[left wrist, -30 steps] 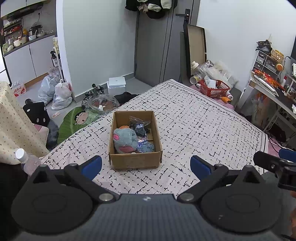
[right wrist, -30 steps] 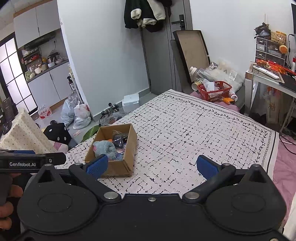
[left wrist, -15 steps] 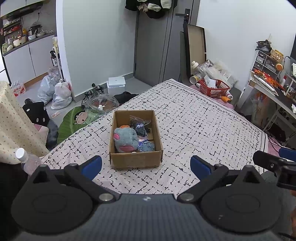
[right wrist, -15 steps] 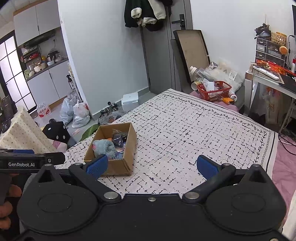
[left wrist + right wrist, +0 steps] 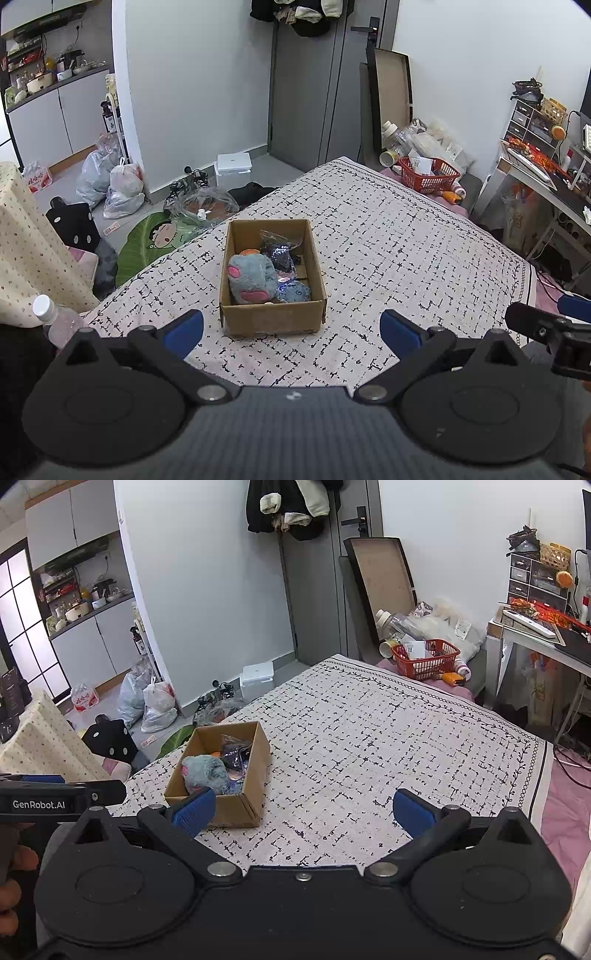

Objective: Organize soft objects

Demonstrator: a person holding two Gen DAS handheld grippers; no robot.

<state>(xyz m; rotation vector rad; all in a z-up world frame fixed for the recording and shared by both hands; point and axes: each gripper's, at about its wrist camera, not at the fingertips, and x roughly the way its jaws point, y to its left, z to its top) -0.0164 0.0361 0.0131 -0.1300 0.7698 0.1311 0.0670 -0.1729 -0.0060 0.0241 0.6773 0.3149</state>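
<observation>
A brown cardboard box stands on the patterned bedspread. It holds a grey-blue plush toy with pink patches, a small blue plush, and a dark item in a clear plastic bag. My left gripper is open and empty, just short of the box's near wall. My right gripper is open and empty, held over the bed with the box at its left fingertip; the plush shows there too.
A red basket sits at the bed's far corner. A plastic bottle stands at the left, bags and clutter lie on the floor, and a desk is on the right.
</observation>
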